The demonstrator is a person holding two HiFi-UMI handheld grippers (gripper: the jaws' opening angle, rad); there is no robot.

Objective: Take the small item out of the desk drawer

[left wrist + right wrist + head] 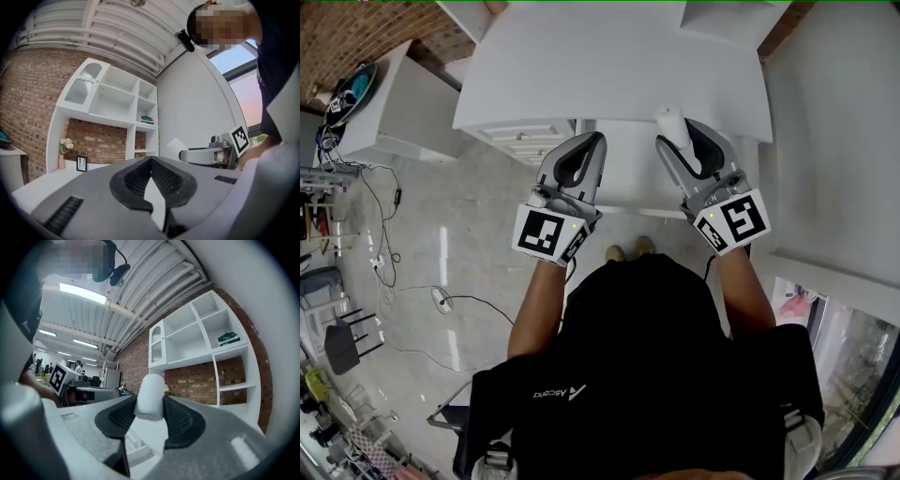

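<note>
The white tabletop (609, 66) fills the head view at 12 o'clock. At 11 o'clock the left hand-held gripper (596, 141) is clenched on nothing, its pads meeting at the tips. At 1 o'clock the right hand-held gripper (680, 139) is grasping the small white item (671, 122). The item is a rounded cylinder pinched between the pads, seen against the tabletop's near edge.

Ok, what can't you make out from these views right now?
- Drawer's inside: head view, desk top, left gripper and right gripper cover it.
- White item, its gripped sides: behind right gripper's fingers, both views.
- Green thing on shelf: too small, both gripper views.
</note>
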